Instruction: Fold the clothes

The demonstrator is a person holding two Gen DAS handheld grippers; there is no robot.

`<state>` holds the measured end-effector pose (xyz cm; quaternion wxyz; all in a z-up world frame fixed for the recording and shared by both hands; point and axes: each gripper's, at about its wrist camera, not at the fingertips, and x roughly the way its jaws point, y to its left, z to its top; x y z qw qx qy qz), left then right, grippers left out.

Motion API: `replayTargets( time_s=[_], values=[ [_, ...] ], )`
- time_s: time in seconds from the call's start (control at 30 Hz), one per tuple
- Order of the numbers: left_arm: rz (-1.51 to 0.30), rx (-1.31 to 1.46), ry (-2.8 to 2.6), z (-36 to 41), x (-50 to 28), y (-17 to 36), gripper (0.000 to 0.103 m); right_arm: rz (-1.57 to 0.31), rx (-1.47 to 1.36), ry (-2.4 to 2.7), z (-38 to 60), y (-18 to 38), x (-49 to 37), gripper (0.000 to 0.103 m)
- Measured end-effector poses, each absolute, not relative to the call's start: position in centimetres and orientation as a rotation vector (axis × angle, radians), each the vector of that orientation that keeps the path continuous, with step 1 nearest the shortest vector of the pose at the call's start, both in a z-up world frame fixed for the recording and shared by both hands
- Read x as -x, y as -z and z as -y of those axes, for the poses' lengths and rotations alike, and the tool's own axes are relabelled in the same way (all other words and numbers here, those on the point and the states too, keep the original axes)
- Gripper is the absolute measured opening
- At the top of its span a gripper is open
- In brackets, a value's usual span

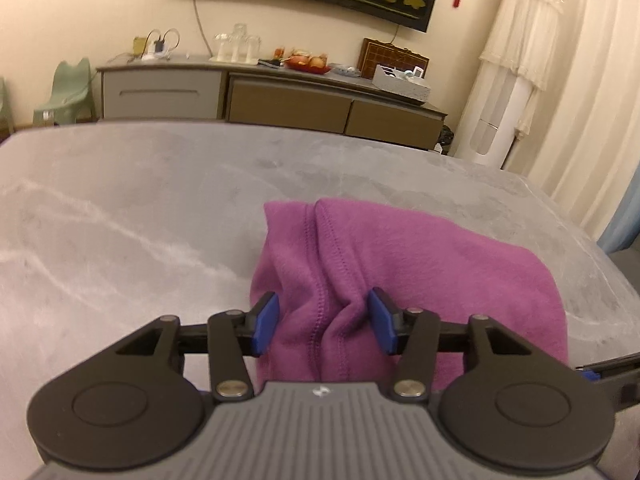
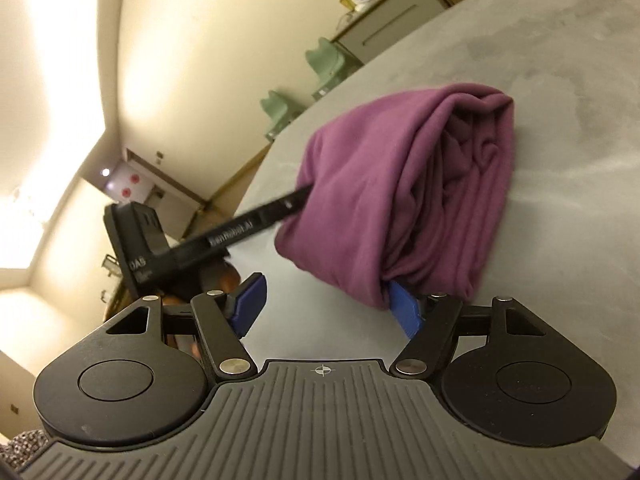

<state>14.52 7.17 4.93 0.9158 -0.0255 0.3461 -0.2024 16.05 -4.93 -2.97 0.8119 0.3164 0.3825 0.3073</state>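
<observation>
Grey table (image 1: 120, 200): purple garment (image 1: 400, 256) bunched between spread left fingers (image 1: 266, 320).

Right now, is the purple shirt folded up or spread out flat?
Folded up. The purple shirt sits as a thick bundle on the table, with stacked layers showing at its open edge.

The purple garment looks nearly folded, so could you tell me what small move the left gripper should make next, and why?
Probably close the left gripper: its open fingers straddle a bunched seam of the purple garment, which lies folded on the grey table, while the right gripper is also open.
</observation>
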Motion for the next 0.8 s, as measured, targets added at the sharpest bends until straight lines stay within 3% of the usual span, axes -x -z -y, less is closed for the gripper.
replayTargets(
  time_s=[0.1,0.13,0.17,0.2,0.3,0.43,0.6,0.7,0.8],
  values=[
    [-0.713,0.029,0.432,-6.8,-13.9,-4.8,0.054,-0.811,-0.661,-0.608,4.5,3.7,-16.8,0.064],
    [-0.714,0.021,0.437,-6.6,-13.7,-4.8,0.048,-0.801,-0.636,-0.589,4.5,3.6,-16.9,0.044],
    [-0.714,0.014,0.442,-6.5,-13.5,-4.8,0.044,-0.788,-0.589,-0.562,4.3,3.0,-17.0,0.013],
    [-0.714,0.006,0.447,-6.4,-13.3,-4.8,0.039,-0.764,-0.545,-0.547,4.4,2.2,-17.0,0.01],
    [-0.715,-0.017,0.462,-6.0,-12.6,-4.7,0.041,-0.646,-0.387,-0.528,4.6,-1.6,-16.3,0.008],
    [-0.716,-0.049,0.482,-5.4,-11.8,-4.6,0.046,-0.71,-0.234,-0.454,3.9,-1.1,-17.6,0.007],
    [-0.663,-0.134,0.513,-5.2,-10.8,-6.0,0.044,-0.748,-0.204,-0.411,4.2,-0.4,-17.9,0.008],
    [-0.57,-0.138,0.556,-6.4,-9.6,-9.1,0.045,-0.718,-0.154,-0.35,4.7,-1.5,-17.5,0.033],
    [-0.447,-0.049,0.536,-8.8,-9.6,-12.7,0.045,-0.578,-0.067,-0.28,5.6,-4.7,-16.4,0.038]
  ],
)
